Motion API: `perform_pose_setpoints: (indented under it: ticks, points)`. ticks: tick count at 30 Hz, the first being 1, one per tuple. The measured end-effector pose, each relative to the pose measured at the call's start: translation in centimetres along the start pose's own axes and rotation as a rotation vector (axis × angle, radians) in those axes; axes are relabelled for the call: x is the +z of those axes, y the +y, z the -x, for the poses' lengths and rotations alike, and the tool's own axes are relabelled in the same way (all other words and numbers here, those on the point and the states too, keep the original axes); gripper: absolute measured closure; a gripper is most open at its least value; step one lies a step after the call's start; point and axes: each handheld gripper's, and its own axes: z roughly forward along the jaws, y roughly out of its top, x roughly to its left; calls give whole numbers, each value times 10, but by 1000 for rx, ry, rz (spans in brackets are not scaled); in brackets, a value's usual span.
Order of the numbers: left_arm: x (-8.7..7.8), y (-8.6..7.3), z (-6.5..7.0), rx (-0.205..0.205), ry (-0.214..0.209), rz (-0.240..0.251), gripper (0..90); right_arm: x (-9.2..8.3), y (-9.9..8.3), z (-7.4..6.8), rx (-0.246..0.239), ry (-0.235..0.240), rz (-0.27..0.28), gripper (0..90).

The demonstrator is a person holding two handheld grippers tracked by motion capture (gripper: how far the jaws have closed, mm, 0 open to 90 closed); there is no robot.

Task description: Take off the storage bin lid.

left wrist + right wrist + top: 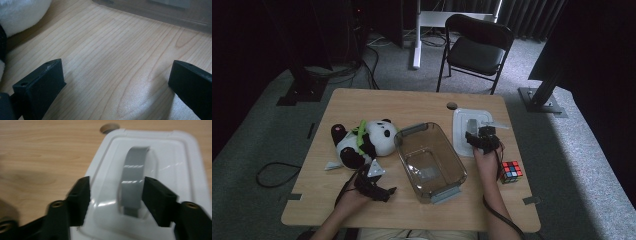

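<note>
My right gripper fingers stand spread astride the white lid's grey handle, at three o'clock of the clear bin; I judge that next they must pinch it.

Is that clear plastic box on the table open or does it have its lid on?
Open: the clear box has no cover, and its white lid lies flat on the table beside it.

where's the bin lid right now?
The white lid lies flat on the table's far right in the high view, just right of the clear bin, with the right gripper over its grey handle.
</note>
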Motion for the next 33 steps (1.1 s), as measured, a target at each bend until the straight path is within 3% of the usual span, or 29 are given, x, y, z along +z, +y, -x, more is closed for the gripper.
perform_pose_setpoints:
  ticks: [4, 6, 8, 9, 12, 16, 19, 22, 25, 30, 33]
  points:
    - [0, 0, 0, 2, 0, -2, 8, -7, -4, -7, -22, 18, 6, 338]
    - [0, 0, 0, 3, 0, -2, 8, -13, -6, -12, -50, 30, 20, 396]
    - [0, 0, 0, 3, 0, -2, 8, -18, -7, -16, -84, 11, 40, 387]
    - [0, 0, 0, 3, 0, -2, 8, -19, -8, -17, -86, 20, 34, 337]
    - [0, 0, 0, 3, 0, -2, 8, -26, -9, -20, -99, 20, 42, 305]
    - [0, 0, 0, 3, 0, -2, 8, -36, -11, -21, -108, 29, 76, 365]
    - [0, 0, 0, 3, 0, -2, 8, -39, -14, -22, -123, 55, 60, 210]
    - [0, 0, 0, 3, 0, -2, 8, -42, -19, -23, -119, 84, 47, 121]
    - [0, 0, 0, 3, 0, -2, 8, -43, -22, -24, -124, 80, 41, 123]
    - [0, 0, 0, 3, 0, -3, 8, -47, -29, -27, -172, 71, 18, 123]
    - [0, 0, 0, 3, 0, -2, 8, -48, -33, -25, -170, 71, 10, 122]
